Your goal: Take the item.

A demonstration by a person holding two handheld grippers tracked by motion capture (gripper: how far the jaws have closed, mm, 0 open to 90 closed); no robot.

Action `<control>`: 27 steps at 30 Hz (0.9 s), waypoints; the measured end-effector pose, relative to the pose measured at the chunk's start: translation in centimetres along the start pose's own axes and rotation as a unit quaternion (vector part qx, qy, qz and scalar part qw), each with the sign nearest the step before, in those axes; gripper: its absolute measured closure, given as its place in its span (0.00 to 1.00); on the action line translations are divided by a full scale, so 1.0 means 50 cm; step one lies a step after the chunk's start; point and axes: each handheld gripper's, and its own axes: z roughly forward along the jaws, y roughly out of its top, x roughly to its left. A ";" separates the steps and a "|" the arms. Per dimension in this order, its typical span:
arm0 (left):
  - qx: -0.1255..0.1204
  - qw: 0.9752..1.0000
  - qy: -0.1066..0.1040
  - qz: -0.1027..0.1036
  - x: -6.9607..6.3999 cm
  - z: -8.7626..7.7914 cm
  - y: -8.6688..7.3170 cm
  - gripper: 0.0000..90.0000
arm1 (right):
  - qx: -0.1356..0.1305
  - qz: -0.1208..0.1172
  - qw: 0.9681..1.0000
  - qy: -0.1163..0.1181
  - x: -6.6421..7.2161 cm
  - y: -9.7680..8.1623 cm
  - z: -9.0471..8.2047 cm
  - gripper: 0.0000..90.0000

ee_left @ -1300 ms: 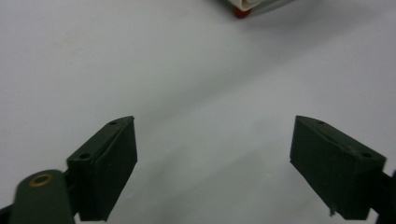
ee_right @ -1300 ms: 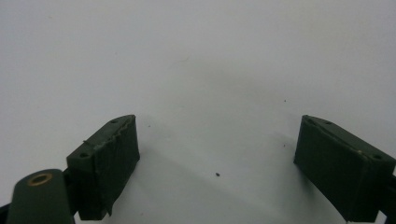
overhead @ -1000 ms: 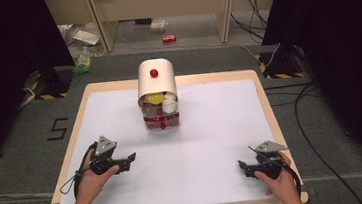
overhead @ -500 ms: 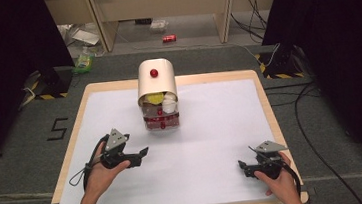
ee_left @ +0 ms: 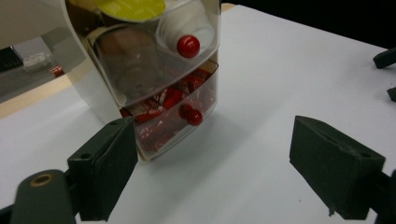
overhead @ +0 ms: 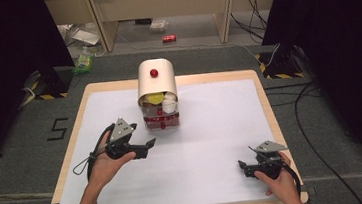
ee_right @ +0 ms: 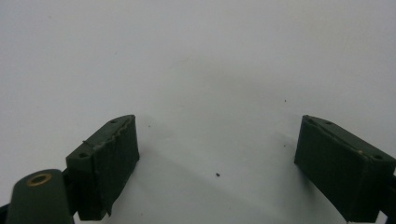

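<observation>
The hand-held gripper, jaws apart and empty, faces a clear drawer box with red knobs.

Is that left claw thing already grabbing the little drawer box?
No, the left gripper has its jaws apart with bare table between them, short of the clear drawer box.

Bright table, dark surround, perhaps soft.

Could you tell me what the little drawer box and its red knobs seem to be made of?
The drawer box looks like clear glossy plastic: its contents show through the fronts, which catch reflections. Its cream cover seems opaque, smooth plastic. The red knobs look like shiny plastic or painted beads, judging by their highlights.
</observation>
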 end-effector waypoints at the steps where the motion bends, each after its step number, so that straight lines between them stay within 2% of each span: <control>1: -0.001 1.000 -0.001 0.002 0.000 -0.001 0.006 0.17 | 0.000 0.000 1.000 0.000 0.000 0.000 0.000 0.15; 6: -0.009 1.000 -0.003 0.013 0.000 0.003 0.037 0.17 | 0.000 0.000 1.000 0.000 0.000 0.000 0.000 0.15; 9: -0.014 1.000 -0.013 0.013 0.001 0.009 0.054 0.17 | 0.000 0.000 1.000 0.000 0.000 0.000 0.000 0.15; 12: -0.015 1.000 -0.015 0.018 0.003 0.021 0.072 0.17 | 0.000 0.000 1.000 0.000 0.000 0.000 0.000 0.15; 27: -0.021 0.999 -0.015 0.029 0.012 0.059 0.113 0.17 | 0.000 0.000 1.000 0.001 0.000 0.000 0.000 0.15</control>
